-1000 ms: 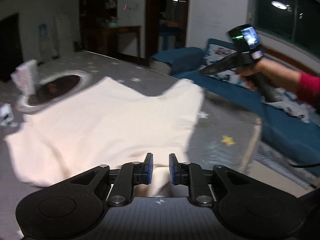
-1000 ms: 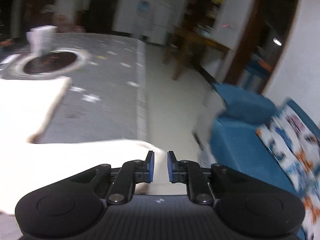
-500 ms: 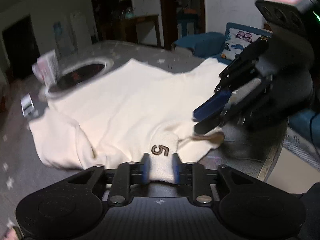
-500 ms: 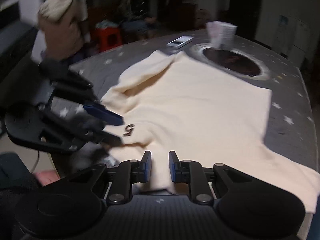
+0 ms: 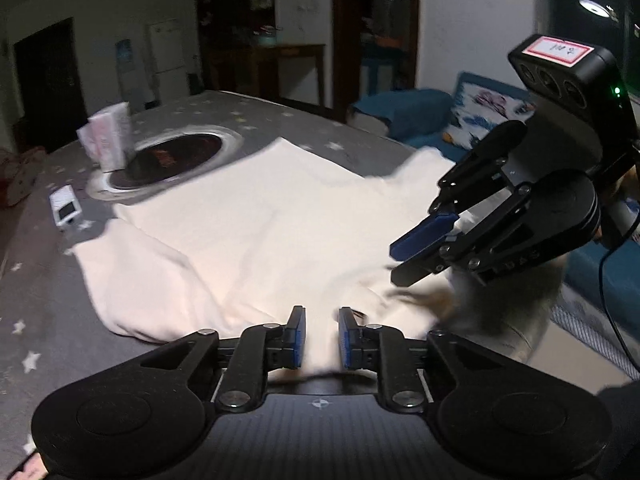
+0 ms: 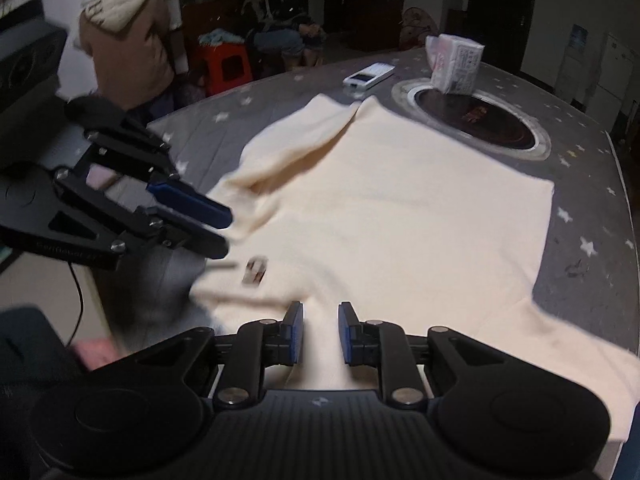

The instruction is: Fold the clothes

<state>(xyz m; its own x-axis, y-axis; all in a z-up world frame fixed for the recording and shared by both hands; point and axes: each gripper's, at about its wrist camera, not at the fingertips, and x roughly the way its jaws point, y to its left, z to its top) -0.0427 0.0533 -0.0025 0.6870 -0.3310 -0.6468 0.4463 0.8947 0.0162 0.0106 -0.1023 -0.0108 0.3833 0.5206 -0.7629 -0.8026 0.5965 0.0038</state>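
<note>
Left tool [image 5: 322, 338] pinches a fold at the near edge of the cream garment [image 5: 260, 232], cloth between its narrow-set pads. Right tool [image 6: 320, 332] likewise has cream cloth between its narrow-set pads. Spread flat on the grey star-patterned counter [image 6: 580, 232], the garment lies just short of the round dark inset [image 6: 476, 118]. A tissue pack [image 6: 456, 64] stands on that inset's far rim; a white device [image 6: 368, 76] lies beside the inset. Beyond the inset, a person [image 6: 280, 20] sits near a red stool [image 6: 226, 68].
</note>
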